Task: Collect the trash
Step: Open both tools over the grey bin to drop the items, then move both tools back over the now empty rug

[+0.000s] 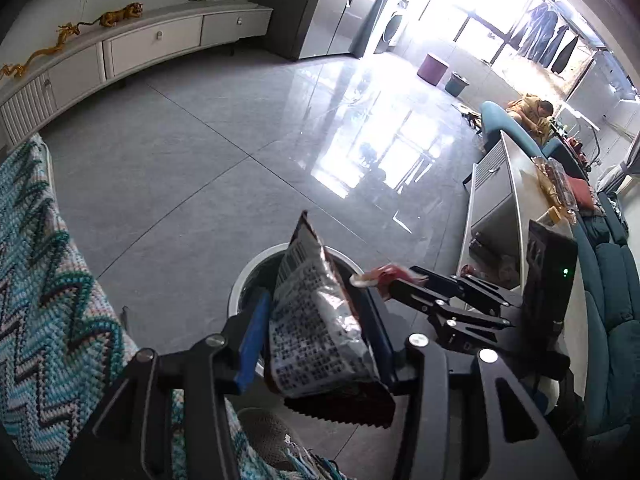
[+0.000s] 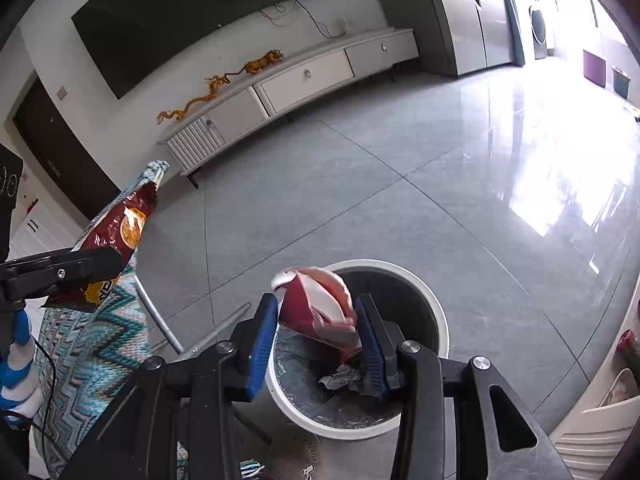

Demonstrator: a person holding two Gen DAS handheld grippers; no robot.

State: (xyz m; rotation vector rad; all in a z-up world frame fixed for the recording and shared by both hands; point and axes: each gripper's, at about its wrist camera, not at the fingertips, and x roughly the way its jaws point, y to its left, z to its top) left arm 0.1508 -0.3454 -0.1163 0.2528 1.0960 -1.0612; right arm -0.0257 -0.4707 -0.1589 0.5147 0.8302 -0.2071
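Both grippers grasp trash above the bin (image 2: 434, 312).
My left gripper (image 1: 316, 320) clamps a chip bag (image 1: 320, 320) over the bin's rim; my right gripper (image 2: 316, 332) pinches a red wrapper (image 2: 320, 308), seemingly crumpled, over the bin's lined inside.

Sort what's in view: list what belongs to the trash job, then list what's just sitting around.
Job:
- snack bag, held by left gripper
- red-and-white wrapper, held by right gripper
- white trash bin

Lying about:
- zigzag blanket
- golden dragon figures
- TV cabinet
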